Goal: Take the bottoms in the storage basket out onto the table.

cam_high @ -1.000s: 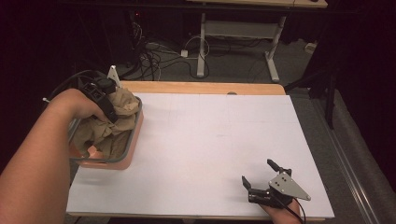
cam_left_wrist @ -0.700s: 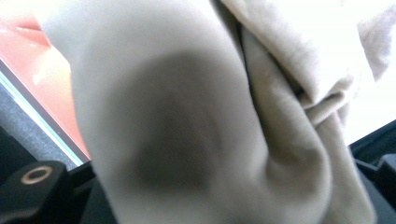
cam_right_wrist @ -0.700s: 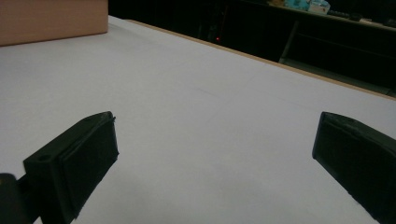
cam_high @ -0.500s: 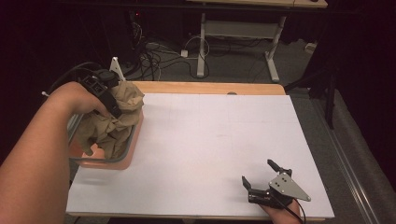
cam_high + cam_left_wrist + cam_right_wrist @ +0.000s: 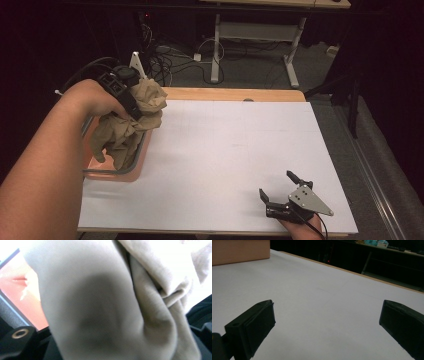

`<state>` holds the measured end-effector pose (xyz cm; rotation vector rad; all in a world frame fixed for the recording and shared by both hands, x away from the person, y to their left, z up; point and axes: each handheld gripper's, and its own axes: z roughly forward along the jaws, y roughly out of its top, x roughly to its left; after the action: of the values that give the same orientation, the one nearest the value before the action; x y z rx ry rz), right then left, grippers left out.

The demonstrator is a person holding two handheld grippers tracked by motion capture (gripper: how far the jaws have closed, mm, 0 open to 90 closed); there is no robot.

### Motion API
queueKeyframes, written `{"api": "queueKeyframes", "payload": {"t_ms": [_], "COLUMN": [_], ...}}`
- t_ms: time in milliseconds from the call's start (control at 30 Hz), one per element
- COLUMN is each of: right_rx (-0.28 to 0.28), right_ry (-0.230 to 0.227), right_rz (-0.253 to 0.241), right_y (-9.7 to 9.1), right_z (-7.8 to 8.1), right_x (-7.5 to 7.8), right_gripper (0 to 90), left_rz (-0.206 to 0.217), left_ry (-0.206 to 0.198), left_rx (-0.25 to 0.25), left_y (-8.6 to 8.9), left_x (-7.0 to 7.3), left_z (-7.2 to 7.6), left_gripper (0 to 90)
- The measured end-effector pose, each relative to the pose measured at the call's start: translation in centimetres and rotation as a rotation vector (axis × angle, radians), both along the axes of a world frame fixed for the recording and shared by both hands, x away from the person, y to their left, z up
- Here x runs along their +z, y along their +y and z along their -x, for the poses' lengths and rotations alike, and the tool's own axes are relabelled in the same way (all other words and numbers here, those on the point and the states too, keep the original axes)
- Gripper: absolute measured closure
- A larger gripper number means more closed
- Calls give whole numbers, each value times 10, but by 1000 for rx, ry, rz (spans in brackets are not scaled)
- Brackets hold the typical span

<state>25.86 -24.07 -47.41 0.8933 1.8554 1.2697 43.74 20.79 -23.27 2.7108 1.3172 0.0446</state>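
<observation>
Left claw (image 5: 131, 102) clamped shut, forearm raised; right claw (image 5: 281, 189) low, jaws spread wide.

1. Left gripper (image 5: 131, 102), clamped on tan cloth (image 5: 127, 127), has risen and shifted toward the table's white sheet.
2. Cloth now mostly lifted out of orange bin (image 5: 115, 172), lower folds hanging inside.

At the left of the frame, the left gripper (image 5: 131, 102) clamps a crumpled tan cloth (image 5: 131, 125), whose lower folds hang into an orange tray (image 5: 131, 170). At lower right, the right gripper (image 5: 281, 188) rests wide-jawed on the white table (image 5: 225, 150).
</observation>
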Motion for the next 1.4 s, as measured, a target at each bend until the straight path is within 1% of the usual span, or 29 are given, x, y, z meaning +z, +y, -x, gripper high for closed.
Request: {"api": "queueKeyframes", "payload": {"t_ms": [367, 567, 700, 933, 1100, 1200, 1400], "right_rx": [-3, -2, -1, 2, 4, 7, 8], "right_ry": [5, 5, 4, 4, 7, 9, 7], "right_rz": [-8, -8, -8, -7, -10, -8, -2], "right_y": [0, 0, 0, -1, 0, 0, 0], "right_z": [0, 0, 0, 0, 0, 0, 0], "right_x": [0, 0, 0, 0, 0, 0, 0], "right_gripper": [9, 9, 9, 9, 9, 9, 9], "left_rz": [17, 20, 34, 43, 61, 68, 75], "left_ry": [-26, -34, -39, -45, -50, -49, -49], "left_rx": [-46, -75, -102, -139, -156, -177, -192], "left_y": [-29, -46, -59, -78, -90, -98, -109], "left_x": [10, 13, 14, 9, 5, 3, -5], "left_z": [0, -1, -1, -2, -3, -4, -7], "left_gripper": [572, 572, 572, 572, 572, 572, 572]}}
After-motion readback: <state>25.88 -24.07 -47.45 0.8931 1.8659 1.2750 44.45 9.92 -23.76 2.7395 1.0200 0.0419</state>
